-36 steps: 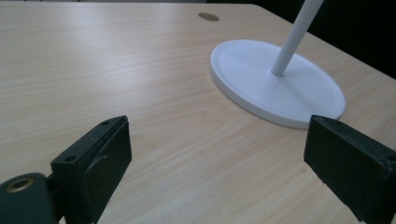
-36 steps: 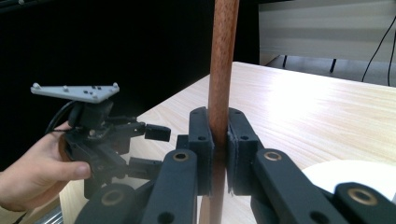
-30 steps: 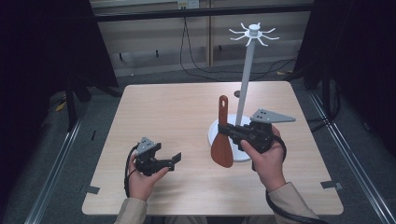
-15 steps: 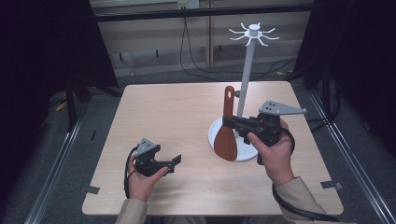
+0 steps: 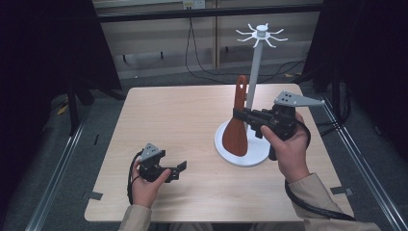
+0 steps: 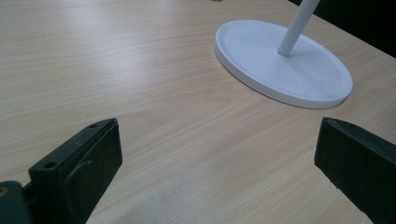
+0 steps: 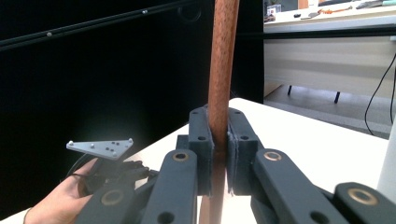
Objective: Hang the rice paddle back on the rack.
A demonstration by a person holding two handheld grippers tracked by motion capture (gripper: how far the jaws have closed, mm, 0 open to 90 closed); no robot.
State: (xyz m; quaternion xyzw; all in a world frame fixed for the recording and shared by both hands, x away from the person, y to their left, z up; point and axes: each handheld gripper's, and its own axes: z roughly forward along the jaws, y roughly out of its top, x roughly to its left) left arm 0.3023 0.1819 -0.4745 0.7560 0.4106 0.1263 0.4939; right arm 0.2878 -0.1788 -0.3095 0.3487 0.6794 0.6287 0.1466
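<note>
Right hand-held gripper point(image 7: 219, 154) clamps wooden spatula point(image 5: 236, 126) upright; high view adds white stand point(image 5: 254, 86). Left hand-held gripper point(image 6: 217, 161) gapes, empty, over table point(image 6: 140, 70).

The white stand point(image 5: 255, 86) with its round base point(image 5: 250, 156) blocks the surface's point(image 5: 168, 120) right half, the wooden spatula point(image 5: 237, 125) upright just beside its pole (held there); the left and far stretches lie open.

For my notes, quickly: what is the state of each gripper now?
Left gripper: open, holding nothing.
Right gripper: closed on the wooden spatula handle.
</note>
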